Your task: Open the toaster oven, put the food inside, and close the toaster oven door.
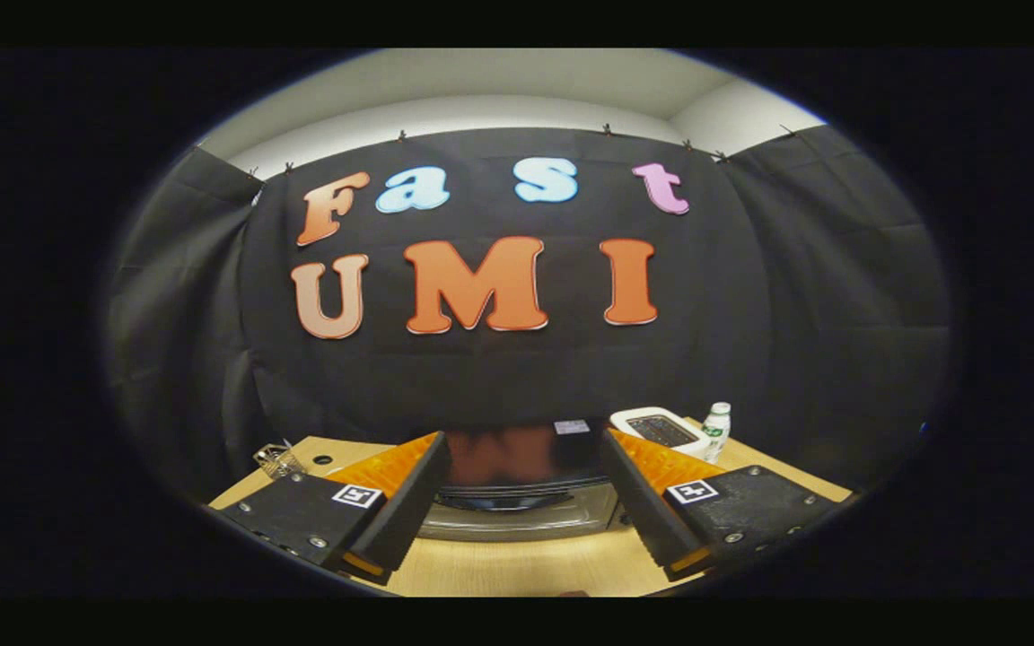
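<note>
The toaster oven (pixel 517 511) stands on the wooden table (pixel 517 570) just ahead of me. It has a dark glossy surface on top, a dark curved bar under it and a silver band below. My gripper (pixel 524 440) is open wide. Its two fingers (pixel 409 502) frame the oven's left and right sides in this view, and neither one visibly presses on it. Whether the oven door is shut is hard to tell from this low angle.
Beyond the right finger, a white flat device (pixel 661 429) and a small clear bottle (pixel 716 429) stand at the back of the table. A shiny wire-like object (pixel 279 459) lies beyond the left finger, near a round hole (pixel 321 459) in the tabletop.
</note>
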### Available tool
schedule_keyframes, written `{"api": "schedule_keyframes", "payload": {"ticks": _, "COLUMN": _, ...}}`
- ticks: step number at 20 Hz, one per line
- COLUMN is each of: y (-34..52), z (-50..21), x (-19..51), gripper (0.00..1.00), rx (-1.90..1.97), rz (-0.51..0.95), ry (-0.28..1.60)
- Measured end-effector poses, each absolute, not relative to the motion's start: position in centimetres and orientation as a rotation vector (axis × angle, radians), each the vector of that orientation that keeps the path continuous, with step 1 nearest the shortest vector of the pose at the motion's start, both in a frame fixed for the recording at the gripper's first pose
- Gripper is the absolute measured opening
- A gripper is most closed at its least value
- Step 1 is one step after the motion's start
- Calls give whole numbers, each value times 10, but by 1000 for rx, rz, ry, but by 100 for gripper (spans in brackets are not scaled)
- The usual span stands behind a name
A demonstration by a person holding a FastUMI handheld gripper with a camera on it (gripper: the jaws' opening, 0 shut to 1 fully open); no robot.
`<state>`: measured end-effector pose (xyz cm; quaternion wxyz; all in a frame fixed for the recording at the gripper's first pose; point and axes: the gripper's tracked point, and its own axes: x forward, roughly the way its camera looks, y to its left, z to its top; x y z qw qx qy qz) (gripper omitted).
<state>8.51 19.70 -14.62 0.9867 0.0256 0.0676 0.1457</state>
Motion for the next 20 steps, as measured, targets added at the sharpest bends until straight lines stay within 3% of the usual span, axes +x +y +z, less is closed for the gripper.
{"api": "schedule_keyframes", "payload": {"ticks": 6, "y": 224, "z": -219, "x": 118, "gripper": 100, "rx": -4, "rz": 301, "ry": 293}}
{"api": "schedule_keyframes", "payload": {"ticks": 20, "y": 245, "z": -255, "x": 126, "gripper": 99, "rx": -71, "rz": 319, "ry": 404}}
